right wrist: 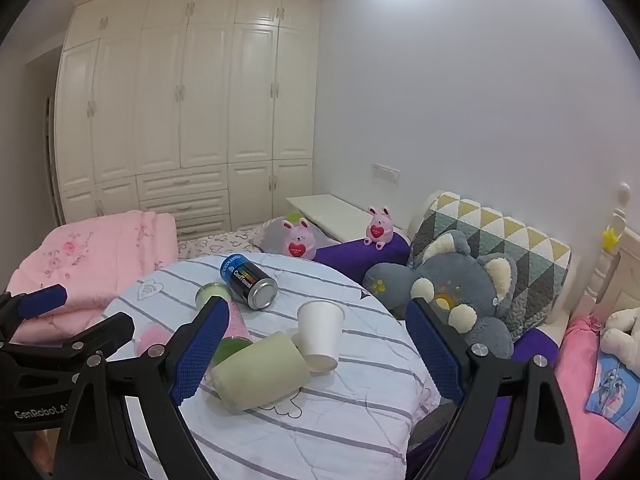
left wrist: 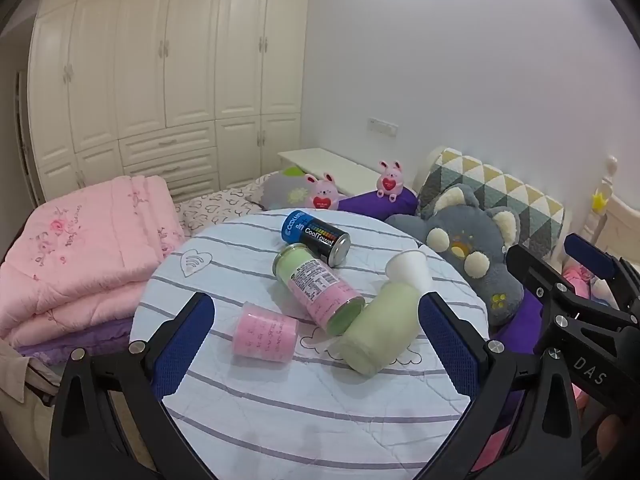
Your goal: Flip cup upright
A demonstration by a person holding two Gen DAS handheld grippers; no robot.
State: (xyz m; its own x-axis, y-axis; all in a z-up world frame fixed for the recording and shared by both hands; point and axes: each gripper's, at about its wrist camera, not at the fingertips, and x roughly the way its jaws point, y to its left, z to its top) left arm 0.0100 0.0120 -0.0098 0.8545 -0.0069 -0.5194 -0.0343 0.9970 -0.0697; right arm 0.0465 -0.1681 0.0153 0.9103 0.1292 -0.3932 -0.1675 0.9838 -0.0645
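Observation:
A white paper cup (right wrist: 320, 334) stands upside down, wide rim down, on the round striped table (right wrist: 320, 432); it also shows in the left wrist view (left wrist: 410, 270). A pale green cup (right wrist: 262, 374) lies on its side touching it, also in the left wrist view (left wrist: 378, 330). A pink cup (left wrist: 266, 334) lies on its side at the left. My left gripper (left wrist: 316, 336) is open above the table's near side. My right gripper (right wrist: 316, 344) is open, its fingers either side of the white and green cups, short of them.
A pink-and-green labelled jar (left wrist: 318, 290) and a blue CoolTowel can (left wrist: 316, 236) lie on their sides at mid table. A folded pink quilt (left wrist: 88, 248) sits left. A grey plush koala (right wrist: 460, 300), a patterned pillow and pink bunnies (right wrist: 298, 244) lie behind and right.

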